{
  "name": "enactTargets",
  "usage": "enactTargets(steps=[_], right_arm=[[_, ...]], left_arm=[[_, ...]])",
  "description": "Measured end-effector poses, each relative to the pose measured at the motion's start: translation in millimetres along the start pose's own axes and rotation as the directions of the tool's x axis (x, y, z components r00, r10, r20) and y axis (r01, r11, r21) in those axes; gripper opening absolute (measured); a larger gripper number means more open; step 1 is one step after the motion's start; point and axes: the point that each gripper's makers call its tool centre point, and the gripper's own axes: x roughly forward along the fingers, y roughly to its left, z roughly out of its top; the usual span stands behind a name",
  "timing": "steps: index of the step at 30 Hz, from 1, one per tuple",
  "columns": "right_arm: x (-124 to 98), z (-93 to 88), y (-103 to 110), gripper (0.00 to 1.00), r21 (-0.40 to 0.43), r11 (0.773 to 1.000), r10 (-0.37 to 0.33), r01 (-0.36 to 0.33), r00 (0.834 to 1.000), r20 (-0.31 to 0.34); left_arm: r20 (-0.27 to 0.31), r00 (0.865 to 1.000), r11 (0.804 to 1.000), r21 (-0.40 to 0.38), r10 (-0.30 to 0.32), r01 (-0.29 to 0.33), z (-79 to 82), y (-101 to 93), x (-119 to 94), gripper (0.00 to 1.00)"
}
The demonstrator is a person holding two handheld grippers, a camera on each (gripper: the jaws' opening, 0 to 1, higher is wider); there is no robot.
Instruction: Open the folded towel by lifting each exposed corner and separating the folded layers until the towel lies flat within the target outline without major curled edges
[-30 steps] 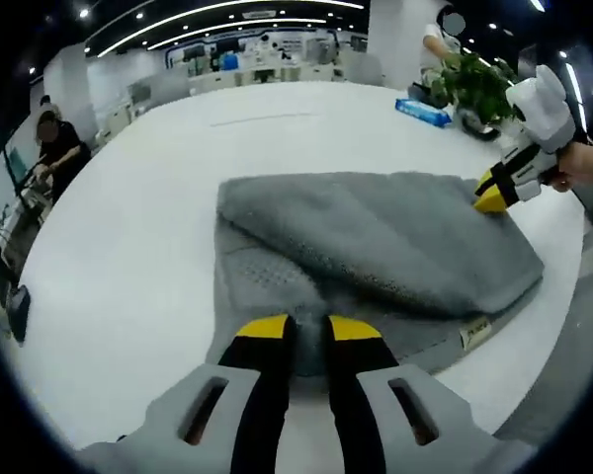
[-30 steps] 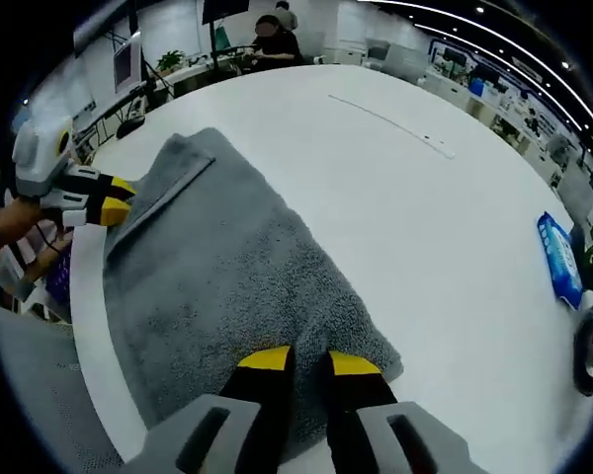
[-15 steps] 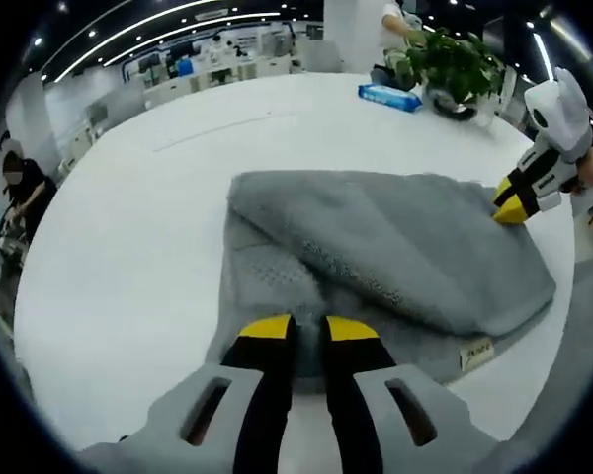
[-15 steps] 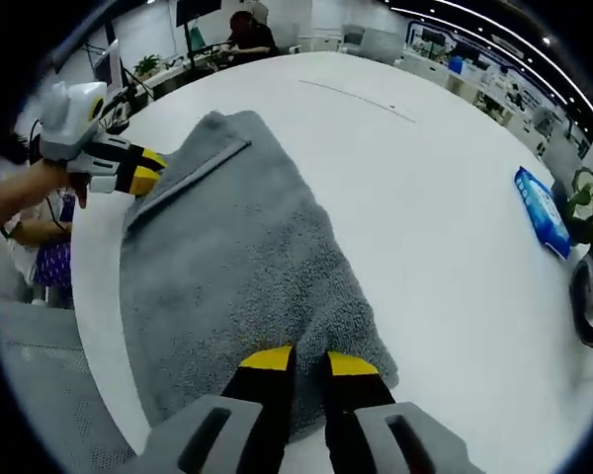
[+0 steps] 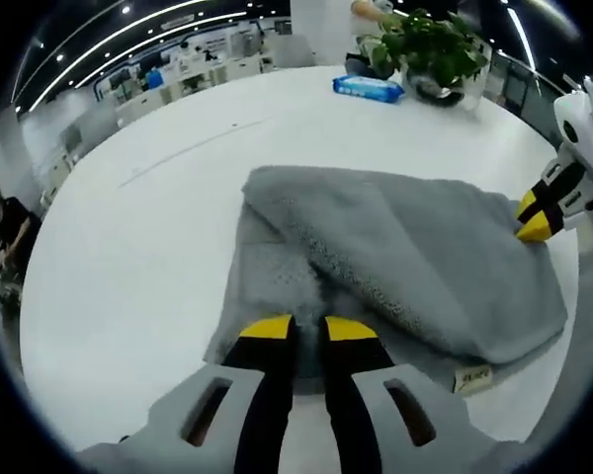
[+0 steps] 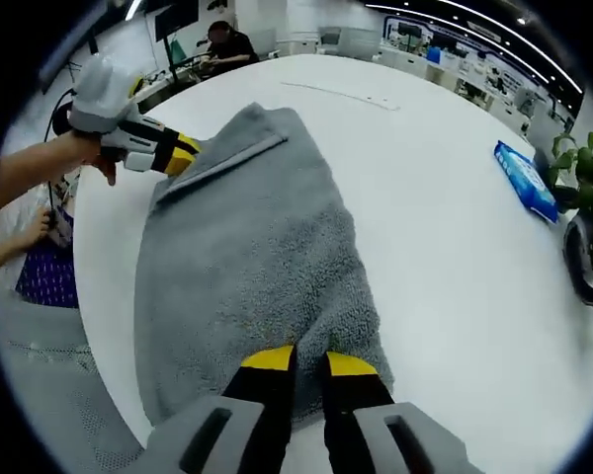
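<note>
On white table (image 5: 128, 247), folded grey towel (image 5: 415, 257); claws (image 5: 296, 331) gripping corners

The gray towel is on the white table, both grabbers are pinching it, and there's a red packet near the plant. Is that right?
Almost. The packet is blue, not red; the left gripper view shows it beside the plant. The rest holds: the gray towel lies on the white table, with the left gripper and the right gripper both shut on it.

grey towel (image 5: 415, 257) folded, on table
</note>
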Motion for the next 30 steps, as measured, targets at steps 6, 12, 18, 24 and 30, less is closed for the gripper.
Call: enactTargets(steps=[6,12,18,24,30], right_arm=[[-4,-8.1,5,0.06,-0.005,1.000,-0.004,0.004,1.000,0.000],[-8,-16.7,13,0.06,0.015,1.000,-0.002,0.001,1.000,0.023],[-12,-24.0,21,0.06,0.060,0.998,0.012,-0.015,0.999,0.047],[-13,-28.4,33,0.05,0.091,0.995,0.033,-0.038,0.998,0.051],[-14,-30.0,41,0.05,0.101,0.993,0.047,-0.054,0.997,0.066]], left_arm=[[-0.012,1.000,0.998,0.053,-0.026,0.026,15.3,-2.2,13,0.09],[-0.030,0.999,0.993,0.107,-0.045,0.048,28.5,-6.3,23,0.09],[-0.038,0.997,0.983,0.168,-0.066,0.071,43.6,-13.3,35,0.09],[-0.061,0.995,0.963,0.253,-0.081,0.094,57.5,-24.2,45,0.09],[-0.084,0.991,0.950,0.288,-0.103,0.123,69.6,-32.9,52,0.09]])
